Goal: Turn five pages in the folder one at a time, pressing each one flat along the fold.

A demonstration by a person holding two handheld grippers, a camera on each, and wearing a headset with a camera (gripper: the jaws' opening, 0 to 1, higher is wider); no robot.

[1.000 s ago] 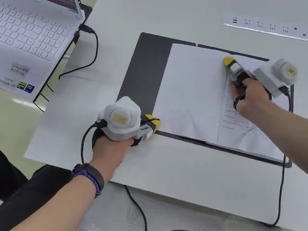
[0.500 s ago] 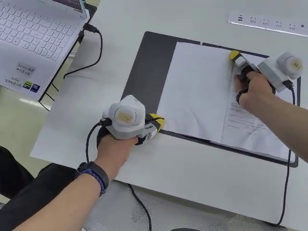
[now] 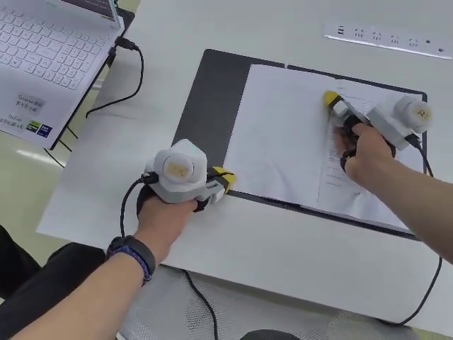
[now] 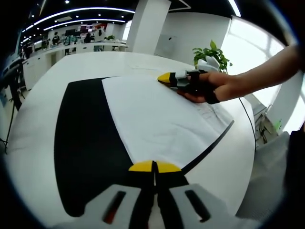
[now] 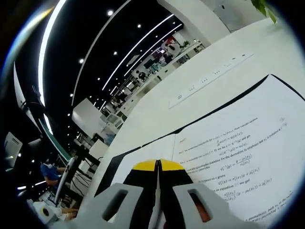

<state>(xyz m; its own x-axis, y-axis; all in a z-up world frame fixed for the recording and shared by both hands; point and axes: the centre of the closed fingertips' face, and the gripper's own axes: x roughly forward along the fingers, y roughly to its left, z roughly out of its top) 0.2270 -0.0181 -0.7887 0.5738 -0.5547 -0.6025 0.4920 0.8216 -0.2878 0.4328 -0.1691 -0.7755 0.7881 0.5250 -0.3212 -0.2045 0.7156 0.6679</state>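
One white workbench (image 3: pixel 297 248) carries a flat black folder (image 3: pixel 212 99) lying open. A blank white turned sheet (image 3: pixel 283 134) covers the folder's middle, with a printed page (image 3: pixel 340 195) to its right. A white laptop (image 3: pixel 42 49) sits far left, and a white power strip (image 3: pixel 386 39) lies beyond the folder. The right gripper (image 3: pixel 330 99), yellow-tipped jaws pressed together, rests by the fold. The left gripper (image 3: pixel 225 176), jaws likewise together, sits at the folder's near edge.
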